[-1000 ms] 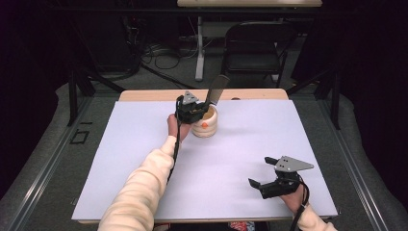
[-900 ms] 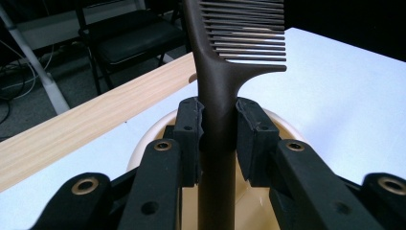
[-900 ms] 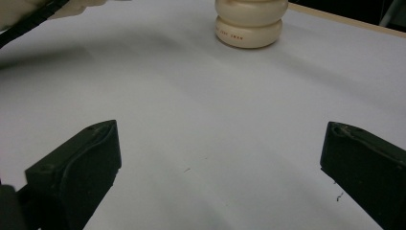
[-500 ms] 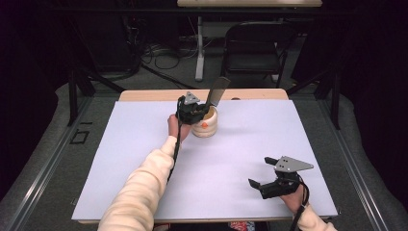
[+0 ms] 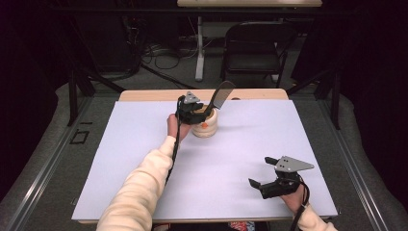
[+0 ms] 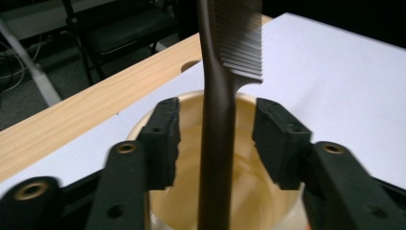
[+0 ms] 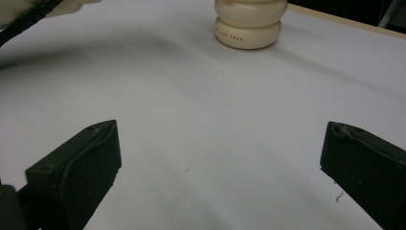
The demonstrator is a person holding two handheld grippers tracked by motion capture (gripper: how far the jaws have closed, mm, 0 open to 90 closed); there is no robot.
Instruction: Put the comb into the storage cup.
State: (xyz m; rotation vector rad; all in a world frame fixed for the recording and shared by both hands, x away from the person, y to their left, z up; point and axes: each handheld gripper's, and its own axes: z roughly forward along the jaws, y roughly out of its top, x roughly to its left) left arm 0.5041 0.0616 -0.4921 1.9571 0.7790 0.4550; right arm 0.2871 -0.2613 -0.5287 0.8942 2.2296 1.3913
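The left gripper (image 5: pixel 199 109) stands over the cream cup (image 5: pixel 204 126) at the far side of the table (image 5: pixel 120 144), jaws apart around the dark comb (image 6: pixel 218 124) standing in it, not touching. The right gripper (image 5: pixel 266 172) rests near the front edge, jaws wide apart.

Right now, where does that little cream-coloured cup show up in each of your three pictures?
High view: the cream cup stands at the far middle of the white table cover, with the left gripper over it.
Left gripper view: bottom centre, its open mouth between the two jaws.
Right gripper view: top centre, far off.
Shared landmark: the dark comb standing in the cup, seen in the high and left gripper views.
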